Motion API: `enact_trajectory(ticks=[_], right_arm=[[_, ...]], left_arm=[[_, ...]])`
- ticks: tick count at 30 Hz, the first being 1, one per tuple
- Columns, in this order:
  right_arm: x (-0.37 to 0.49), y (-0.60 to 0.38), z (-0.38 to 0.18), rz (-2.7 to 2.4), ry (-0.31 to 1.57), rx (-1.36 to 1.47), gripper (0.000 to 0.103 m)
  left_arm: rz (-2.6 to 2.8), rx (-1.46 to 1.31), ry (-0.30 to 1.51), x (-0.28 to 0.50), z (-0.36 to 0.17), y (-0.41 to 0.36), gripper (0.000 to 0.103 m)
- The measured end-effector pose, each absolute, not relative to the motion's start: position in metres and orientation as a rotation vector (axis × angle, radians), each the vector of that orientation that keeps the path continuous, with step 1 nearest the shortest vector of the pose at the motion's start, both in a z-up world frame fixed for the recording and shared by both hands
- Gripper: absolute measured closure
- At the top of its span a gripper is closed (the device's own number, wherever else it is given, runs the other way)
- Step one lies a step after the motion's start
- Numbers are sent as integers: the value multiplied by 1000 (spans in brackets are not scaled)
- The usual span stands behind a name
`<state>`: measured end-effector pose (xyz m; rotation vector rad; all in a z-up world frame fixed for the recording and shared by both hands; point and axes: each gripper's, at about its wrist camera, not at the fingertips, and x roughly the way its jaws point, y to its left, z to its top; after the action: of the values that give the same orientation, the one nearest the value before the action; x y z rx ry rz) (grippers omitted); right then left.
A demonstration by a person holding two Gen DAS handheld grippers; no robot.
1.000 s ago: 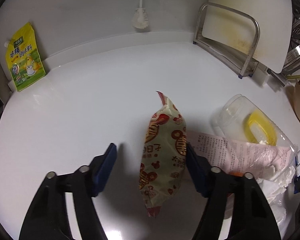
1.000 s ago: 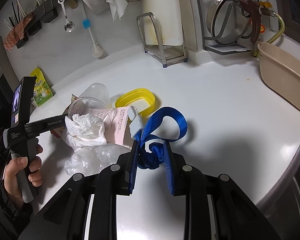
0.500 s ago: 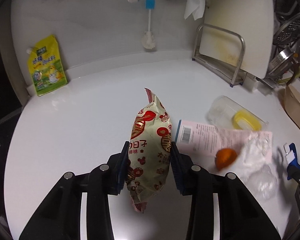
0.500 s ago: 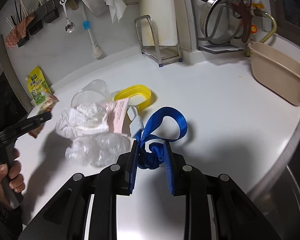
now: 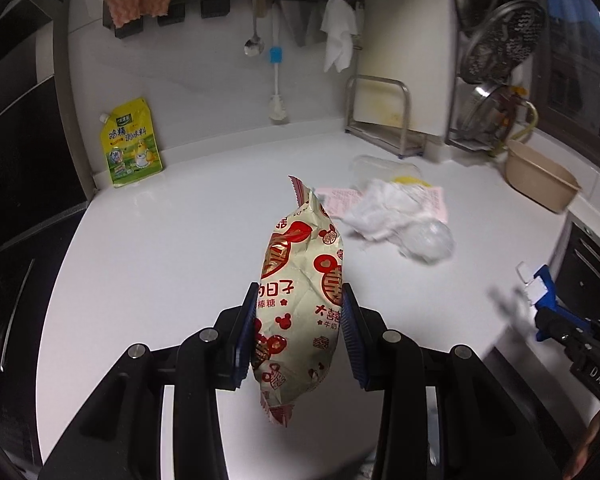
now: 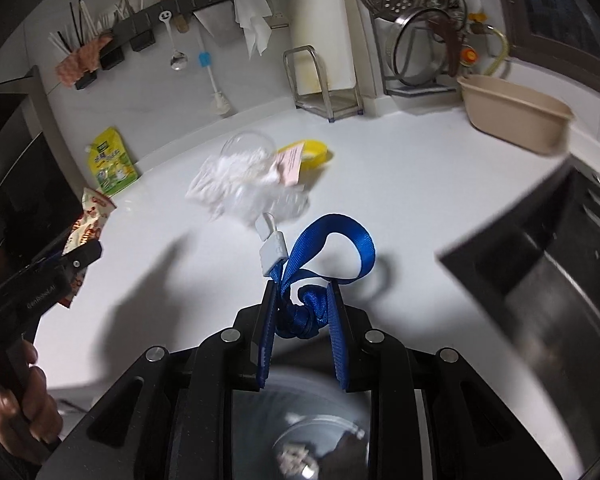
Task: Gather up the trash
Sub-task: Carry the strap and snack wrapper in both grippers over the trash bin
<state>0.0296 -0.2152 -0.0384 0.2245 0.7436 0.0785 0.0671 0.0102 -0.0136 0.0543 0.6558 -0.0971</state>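
glossy white countertop (image 5: 172, 248), crinkled shiny plastic snack bag (image 5: 302, 300), woven blue cloth strap (image 6: 328, 248).

Both wrist views angled down, sharing the countertop (image 5: 180, 240) (trash pile (image 6: 252, 184) too)

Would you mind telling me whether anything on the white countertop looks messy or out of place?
Yes: a heap of crumpled white tissue, pink paper slip and clear plastic wrap lies loose mid-counter, over a tipped clear container.

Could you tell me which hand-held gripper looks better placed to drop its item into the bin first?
Probably the right hand-held gripper: gripping the blue strap, it sits directly above the bin.
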Motion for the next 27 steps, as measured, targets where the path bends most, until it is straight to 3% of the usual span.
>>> enact_trajectory(ticks=[11, 27], right_arm=[[-65, -207, -55, 89, 763, 252, 79], [-105, -206, -78, 103, 810, 250, 79]], left_arm=[[-163, 112, 670, -13, -35, -24, 65], [-213, 89, 741, -57, -62, -34, 64]])
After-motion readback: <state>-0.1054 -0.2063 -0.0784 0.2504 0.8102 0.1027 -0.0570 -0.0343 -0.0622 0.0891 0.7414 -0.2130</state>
